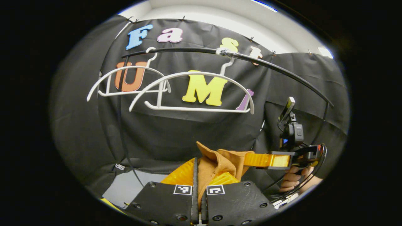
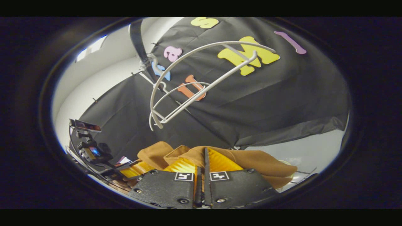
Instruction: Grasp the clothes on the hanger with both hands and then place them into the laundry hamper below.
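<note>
Both grippers (left (image 1: 198,175), right (image 2: 201,171)) pinch tan clothes (image 1: 216,166), edges hidden.

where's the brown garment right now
The brown garment is off the white hangers, pinched low in the left gripper view by the left gripper, with the right gripper clamping another fold.

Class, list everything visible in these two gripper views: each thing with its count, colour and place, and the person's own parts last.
Hangers: two, white, bare, hanging on the rail.
Rail: one, black, curving before the booth wall.
Garment: one, tan-brown, off the hangers, pinched at both grippers.
Left gripper: one, fingers closed on the garment.
Right gripper: one, fingers closed on the garment.
Hand: one, holding the right gripper's handle.
</note>
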